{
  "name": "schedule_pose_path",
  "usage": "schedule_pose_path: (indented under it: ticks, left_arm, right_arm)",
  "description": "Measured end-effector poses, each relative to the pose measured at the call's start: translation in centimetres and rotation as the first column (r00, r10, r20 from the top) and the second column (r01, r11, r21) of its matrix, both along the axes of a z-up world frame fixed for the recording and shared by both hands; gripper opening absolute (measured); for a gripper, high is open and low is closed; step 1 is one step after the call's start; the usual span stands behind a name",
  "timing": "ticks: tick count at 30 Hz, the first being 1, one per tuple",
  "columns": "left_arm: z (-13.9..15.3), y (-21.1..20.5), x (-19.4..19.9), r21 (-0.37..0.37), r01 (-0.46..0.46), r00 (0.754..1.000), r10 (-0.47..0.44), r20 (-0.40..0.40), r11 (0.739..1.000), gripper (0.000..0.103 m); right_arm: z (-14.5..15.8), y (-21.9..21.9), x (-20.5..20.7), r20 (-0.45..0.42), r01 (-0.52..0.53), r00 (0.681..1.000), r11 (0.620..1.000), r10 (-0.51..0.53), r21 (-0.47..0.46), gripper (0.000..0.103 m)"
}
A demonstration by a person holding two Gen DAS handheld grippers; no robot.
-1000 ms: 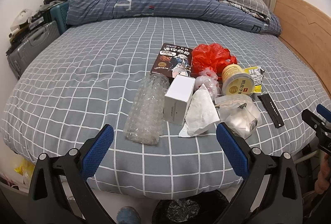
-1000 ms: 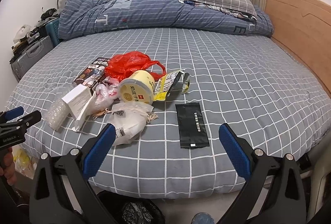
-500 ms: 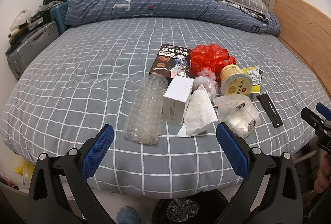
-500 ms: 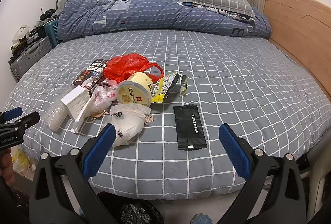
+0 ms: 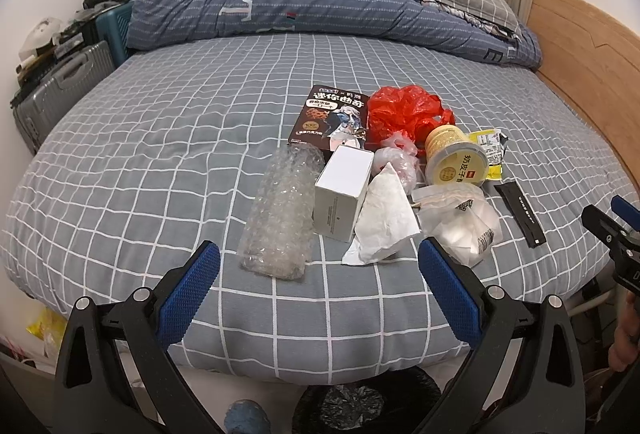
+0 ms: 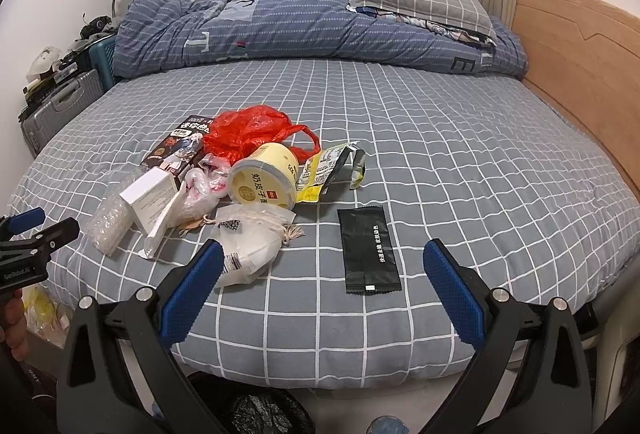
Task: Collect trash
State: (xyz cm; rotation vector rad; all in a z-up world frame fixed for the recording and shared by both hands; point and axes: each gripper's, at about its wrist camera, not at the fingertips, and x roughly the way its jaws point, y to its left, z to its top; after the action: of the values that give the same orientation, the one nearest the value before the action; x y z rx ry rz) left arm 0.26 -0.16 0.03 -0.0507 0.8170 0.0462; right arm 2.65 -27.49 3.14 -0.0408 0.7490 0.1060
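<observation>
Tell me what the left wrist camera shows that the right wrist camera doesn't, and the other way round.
Only the left wrist view shows the bubble wrap in full and the whole front of the snack box. Only the right wrist view shows the black sachet whole, lying apart from the pile, and the yellow wrapper opened out. Both show the yellow tub, red bag, white box, and both grippers open.

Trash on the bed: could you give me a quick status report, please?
Left gripper open, empty; right gripper open, empty. Trash pile and black sachet untouched on the bed. Nothing in the way.
</observation>
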Motion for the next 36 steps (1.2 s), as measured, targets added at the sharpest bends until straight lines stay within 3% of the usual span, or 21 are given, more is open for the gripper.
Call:
schedule_pose_path:
  ticks: [28,36]
  left_arm:
    - [0.1,0.3,0.1,-0.004,-0.011,1.0,0.011,0.002,1.0,0.097]
    - [-0.4,-0.5,2.1,0.013,0.019,1.0,-0.019,-0.011,1.0,0.097]
  right_arm:
    - [0.3,0.4,-0.1,0.005,-0.006,1.0,1.0,0.006,0.013,0.095]
    - [-0.1,0.1,2.1,0.013,-0.016,1.0,0.999,0.017,-0.03,0.095]
